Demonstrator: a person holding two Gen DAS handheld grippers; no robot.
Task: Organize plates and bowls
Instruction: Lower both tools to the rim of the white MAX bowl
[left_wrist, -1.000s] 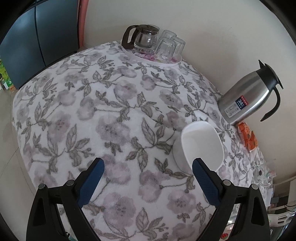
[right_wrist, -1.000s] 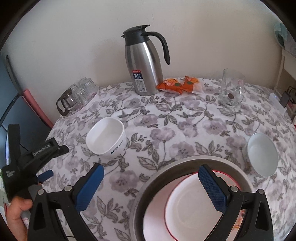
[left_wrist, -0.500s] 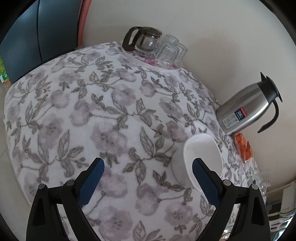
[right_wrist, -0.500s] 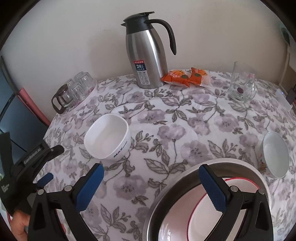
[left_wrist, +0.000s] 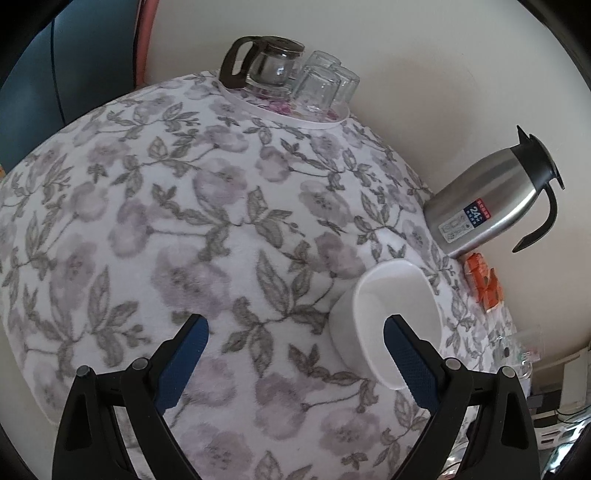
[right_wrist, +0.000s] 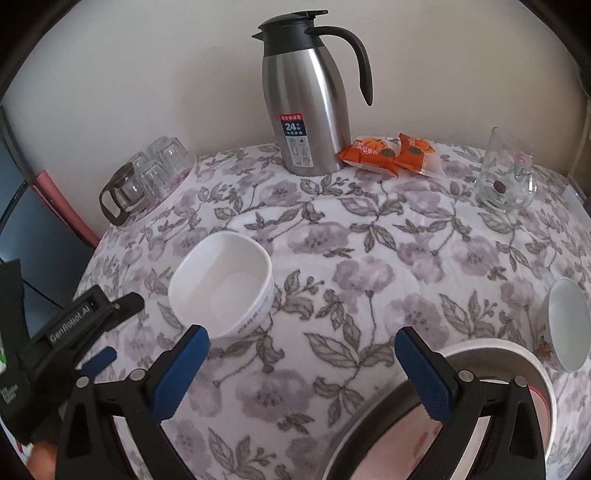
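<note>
A white square-ish bowl (right_wrist: 225, 286) stands on the floral tablecloth (right_wrist: 369, 258); in the left wrist view the same bowl (left_wrist: 384, 317) sits just ahead of my right fingertip. My left gripper (left_wrist: 293, 338) is open and holds nothing; it also shows at the left edge of the right wrist view (right_wrist: 79, 332). My right gripper (right_wrist: 301, 349) is open and empty, with the bowl by its left finger. A stack of plates (right_wrist: 498, 354), grey-rimmed with a red-edged one inside, lies under its right finger. A small white bowl (right_wrist: 567, 325) sits far right.
A steel thermos jug (right_wrist: 308, 99) stands at the back by the wall, with orange snack packets (right_wrist: 391, 153) and a glass mug (right_wrist: 506, 173) to its right. A tray with a glass pot and upturned glasses (left_wrist: 291, 81) occupies the back left corner.
Both grippers have moved forward over the table toward the white bowl, which now looks larger. The plate stack has slid lower and to the right in the right wrist view.
</note>
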